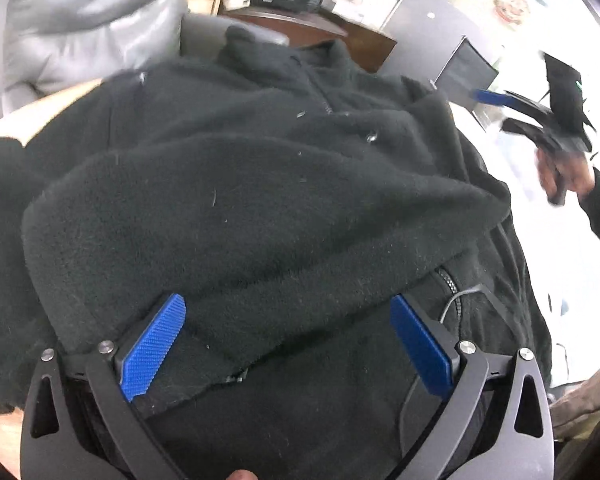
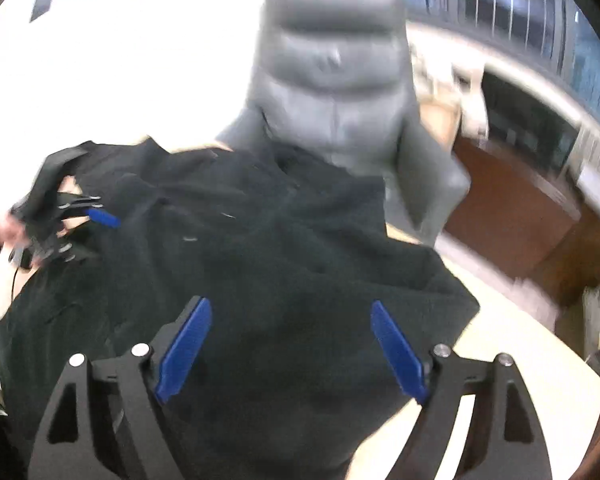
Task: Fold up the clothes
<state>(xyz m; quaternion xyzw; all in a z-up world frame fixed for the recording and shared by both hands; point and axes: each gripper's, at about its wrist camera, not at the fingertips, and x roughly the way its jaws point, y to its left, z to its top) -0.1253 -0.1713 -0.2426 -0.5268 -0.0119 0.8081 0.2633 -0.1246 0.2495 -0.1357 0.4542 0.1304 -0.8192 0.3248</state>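
Blue pads of the left gripper stand wide apart, nothing pinched between them, with the jaws hovering low over a black fleece jacket. A folded flap of the fleece lies in the gap between the fingers, though whether the pads touch it cannot be told. In the right wrist view the same left gripper appears at the far left edge of the garment, blurred, held in the person's left hand; one blue pad shows there.

The right gripper is likewise spread open, its blue pads well apart above the near part of the jacket and holding nothing. Seen from the left wrist camera, the right gripper is raised off to the right side, clear of the cloth, gripped by the person's right hand with a dark sleeve behind it; the picture is motion-blurred here.

The jacket is spread over a pale counter, rumpled, with one thick layer folded across the body. A zipper with a cord pull shows at the lower right, and white lint flecks dot the nap. Its collar points toward a grey padded chair just beyond the counter's far edge.
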